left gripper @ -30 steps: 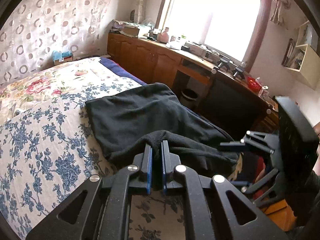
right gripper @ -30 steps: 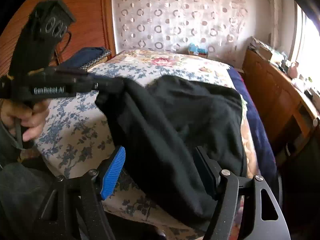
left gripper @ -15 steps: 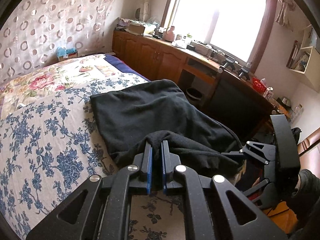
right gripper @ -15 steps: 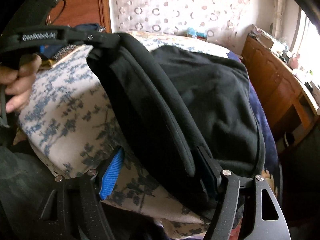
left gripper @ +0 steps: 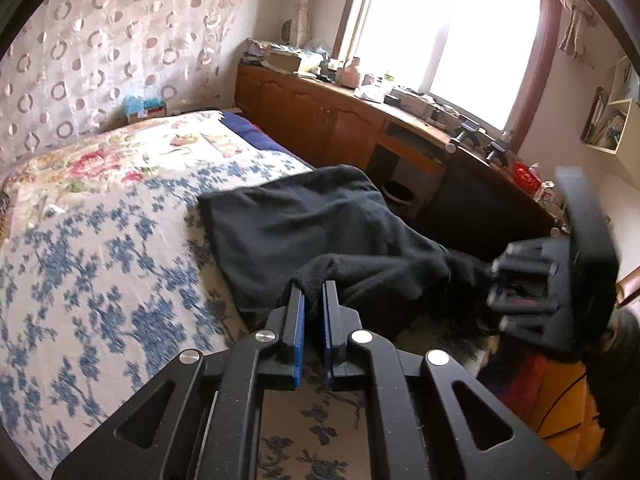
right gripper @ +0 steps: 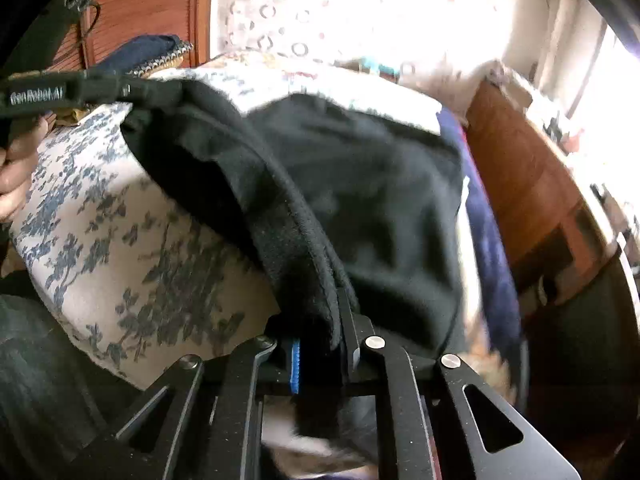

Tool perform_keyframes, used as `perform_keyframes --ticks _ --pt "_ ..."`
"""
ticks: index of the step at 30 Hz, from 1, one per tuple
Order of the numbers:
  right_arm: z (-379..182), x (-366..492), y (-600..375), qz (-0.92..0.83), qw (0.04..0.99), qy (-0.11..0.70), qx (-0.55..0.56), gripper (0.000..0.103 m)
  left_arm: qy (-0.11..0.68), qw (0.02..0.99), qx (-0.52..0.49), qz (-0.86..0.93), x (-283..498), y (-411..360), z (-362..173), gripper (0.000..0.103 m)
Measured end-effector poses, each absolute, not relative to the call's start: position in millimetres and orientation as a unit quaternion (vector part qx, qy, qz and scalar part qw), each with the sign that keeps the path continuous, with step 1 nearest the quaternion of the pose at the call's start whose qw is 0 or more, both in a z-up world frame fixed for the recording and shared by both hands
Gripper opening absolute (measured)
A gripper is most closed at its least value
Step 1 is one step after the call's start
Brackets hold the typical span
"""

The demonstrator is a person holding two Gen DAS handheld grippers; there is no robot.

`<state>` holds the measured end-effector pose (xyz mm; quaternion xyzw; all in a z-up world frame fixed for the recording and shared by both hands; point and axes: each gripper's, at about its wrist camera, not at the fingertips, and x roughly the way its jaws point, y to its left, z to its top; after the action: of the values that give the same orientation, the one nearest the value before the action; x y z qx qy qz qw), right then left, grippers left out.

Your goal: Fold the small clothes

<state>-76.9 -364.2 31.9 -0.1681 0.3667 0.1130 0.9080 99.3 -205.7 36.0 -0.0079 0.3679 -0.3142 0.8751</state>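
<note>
A black fleece garment (left gripper: pixel 320 220) lies across the near right part of the flowered bed (left gripper: pixel 100 240), one side hanging over the bed's edge. My left gripper (left gripper: pixel 314 286) is shut on a bunched corner of it. In the right wrist view the garment (right gripper: pixel 380 200) stretches from the left gripper (right gripper: pixel 132 88) at the upper left down to my right gripper (right gripper: pixel 320 320). The right jaws are closing, with the garment's thick hemmed edge pinched between the pads. The cloth hides the right fingertips. The right gripper (left gripper: pixel 520 280) also shows blurred at the garment's right end.
A wooden cabinet run (left gripper: pixel 320 120) with clutter stands under the window beyond the bed. A dark chair back (left gripper: pixel 480 208) is close to the bed's right side. A hand (right gripper: pixel 16 184) grips the left tool. A folded dark blue item (right gripper: pixel 148 50) lies near the headboard.
The right jaws went from wide open around the garment's edge to pinched on it, and the right gripper shifted closer to the cloth. The left gripper kept its hold.
</note>
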Motion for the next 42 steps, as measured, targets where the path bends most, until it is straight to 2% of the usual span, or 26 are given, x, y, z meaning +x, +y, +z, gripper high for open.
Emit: perform_keyframes --ticks 7,16,19,21,22,27,32,34,42 --pt "86 -19 -353 0.118 0.917 0.321 -0.207 0.011 0.361 0.89 0.016 -0.28 139 -208 43 0.009" --pt "73 88 -359 0.154 0.897 0.364 -0.196 0.011 0.385 0.887 0.037 -0.253 207 -224 25 0.009" --pt "62 114 -366 0.172 0.889 0.386 -0.174 0.011 0.392 0.886 0.037 -0.244 220 -222 19 0.022" --pt "57 127 -371 0.183 0.885 0.397 -0.16 0.012 0.389 0.887 0.036 -0.246 221 -217 18 0.041" --pt "54 135 -372 0.188 0.883 0.402 -0.153 0.013 0.39 0.886 0.035 -0.249 221 -215 17 0.043" --pt "66 158 -388 0.184 0.892 0.395 -0.121 0.038 0.398 0.878 0.054 -0.262 221 -221 8 0.043" --pt "86 171 -395 0.124 0.91 0.366 -0.15 0.039 0.439 0.857 0.072 -0.259 237 -231 -21 0.043" --pt "94 175 -400 0.094 0.919 0.356 -0.139 0.043 0.45 0.851 0.069 -0.261 240 -232 -27 0.043" --pt "88 111 -396 0.127 0.923 0.35 -0.1 0.043 0.44 0.857 0.064 -0.261 238 -226 -19 0.043"
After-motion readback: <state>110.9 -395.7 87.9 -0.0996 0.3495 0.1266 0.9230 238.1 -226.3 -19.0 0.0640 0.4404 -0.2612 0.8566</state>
